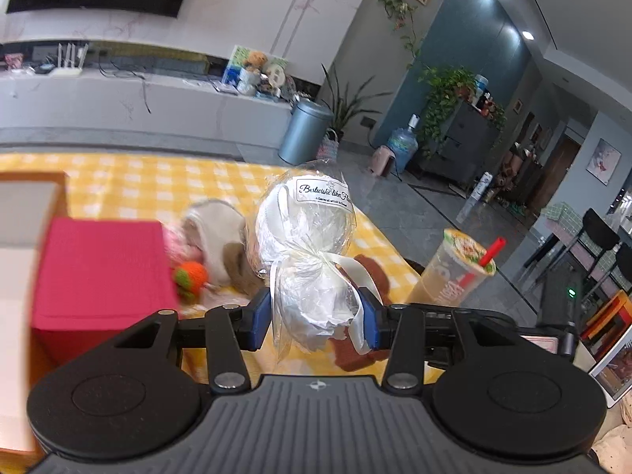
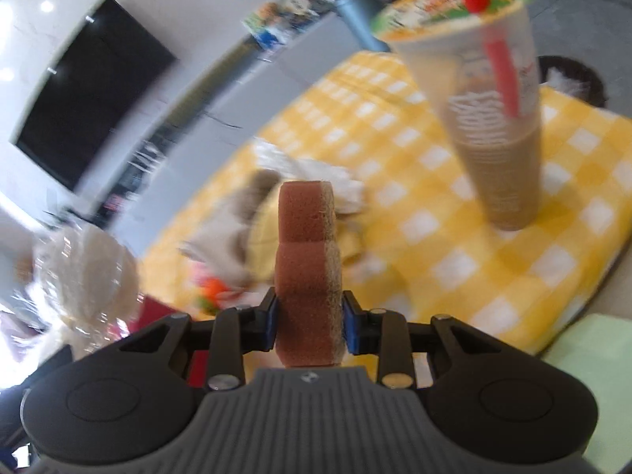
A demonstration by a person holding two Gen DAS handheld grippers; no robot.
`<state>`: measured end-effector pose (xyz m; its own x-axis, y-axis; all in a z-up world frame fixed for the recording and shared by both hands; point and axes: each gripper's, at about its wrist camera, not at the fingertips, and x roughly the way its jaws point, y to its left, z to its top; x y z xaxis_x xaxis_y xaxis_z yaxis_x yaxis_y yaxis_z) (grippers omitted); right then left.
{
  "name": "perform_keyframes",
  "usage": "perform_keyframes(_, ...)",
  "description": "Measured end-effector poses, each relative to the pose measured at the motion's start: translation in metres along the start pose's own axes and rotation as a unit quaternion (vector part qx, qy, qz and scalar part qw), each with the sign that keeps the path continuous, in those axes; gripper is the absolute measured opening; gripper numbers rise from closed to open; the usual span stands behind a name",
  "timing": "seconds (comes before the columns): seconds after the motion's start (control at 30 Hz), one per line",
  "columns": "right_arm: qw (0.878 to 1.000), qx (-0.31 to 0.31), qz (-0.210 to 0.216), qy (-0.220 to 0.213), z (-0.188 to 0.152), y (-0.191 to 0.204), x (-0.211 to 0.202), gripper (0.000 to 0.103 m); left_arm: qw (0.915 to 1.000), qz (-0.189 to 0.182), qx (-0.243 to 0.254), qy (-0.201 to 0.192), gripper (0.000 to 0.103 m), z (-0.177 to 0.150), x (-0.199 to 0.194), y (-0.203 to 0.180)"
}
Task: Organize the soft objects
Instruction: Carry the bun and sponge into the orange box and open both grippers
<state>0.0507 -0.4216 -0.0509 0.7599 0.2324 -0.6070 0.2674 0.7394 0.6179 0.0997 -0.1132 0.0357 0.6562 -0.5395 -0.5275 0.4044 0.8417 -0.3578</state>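
Observation:
My left gripper is shut on a white soft bundle. The bundle is wrapped in clear cellophane, tied with a white ribbon and labelled on top. It is held above the yellow checked cloth. In the right wrist view the same bundle shows blurred at the left. My right gripper is shut on a brown sponge standing on edge between the blue pads. A grey-white plush toy and a small orange knitted piece lie on the cloth behind the bundle.
A red box sits inside an open carton at the left. A tall milk-tea cup with a red straw stands on the checked cloth, also seen as the cup at the right. A pale green cloth lies off the table's edge.

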Motion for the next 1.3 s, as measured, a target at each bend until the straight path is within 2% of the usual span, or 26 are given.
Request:
perform_keyframes(0.2, 0.996, -0.023, 0.086, -0.009, -0.014, 0.044, -0.019, 0.031, 0.9972, 0.065, 0.002, -0.036, 0.052, 0.011, -0.067, 0.034)
perform_keyframes(0.4, 0.985, -0.069, 0.160, 0.007, -0.040, 0.114, -0.023, 0.031, 0.9921, 0.111, -0.037, -0.046, 0.052, 0.008, -0.126, 0.094)
perform_keyframes(0.47, 0.980, -0.090, 0.179, 0.016, -0.055, 0.143, -0.023, 0.031, 0.9901, 0.127, -0.045, -0.040, 0.052, 0.003, -0.137, 0.113)
perform_keyframes(0.53, 0.977, -0.099, 0.189, 0.020, -0.071, 0.168, -0.020, 0.031, 0.9884, 0.142, -0.052, -0.016, 0.052, -0.001, -0.139, 0.131)
perform_keyframes(0.67, 0.975, -0.101, 0.194, 0.040, -0.108, 0.215, 0.003, 0.031, 0.9805, 0.178, -0.083, 0.006, 0.052, -0.011, -0.139, 0.166)
perform_keyframes(0.8, 0.970, -0.118, 0.199, 0.074, -0.145, 0.249, 0.032, 0.031, 0.9767, 0.201, -0.071, 0.026, 0.052, -0.018, -0.138, 0.187)
perform_keyframes(0.9, 0.970, -0.134, 0.181, 0.088, -0.173, 0.268, 0.058, 0.031, 0.9752, 0.205, -0.062, 0.056, 0.052, -0.029, -0.132, 0.197)
perform_keyframes(1.0, 0.968, -0.175, 0.147, 0.105, -0.198, 0.283, 0.083, 0.031, 0.9750, 0.199, -0.056, 0.081, 0.052, -0.041, -0.125, 0.205)
perform_keyframes(1.17, 0.956, -0.267, 0.097, 0.070, -0.213, 0.287, 0.094, 0.031, 0.9733, 0.199, -0.067, 0.092, 0.053, -0.045, -0.123, 0.220)
perform_keyframes(1.23, 0.955, -0.271, 0.095, 0.071, -0.208, 0.282, 0.101, 0.031, 0.9717, 0.214, -0.057, 0.082, 0.057, -0.045, -0.126, 0.220)
perform_keyframes(1.3, 0.954, -0.271, 0.100, 0.073, -0.208, 0.281, 0.100, 0.031, 0.9684, 0.240, -0.033, 0.059, 0.069, -0.042, -0.132, 0.213)
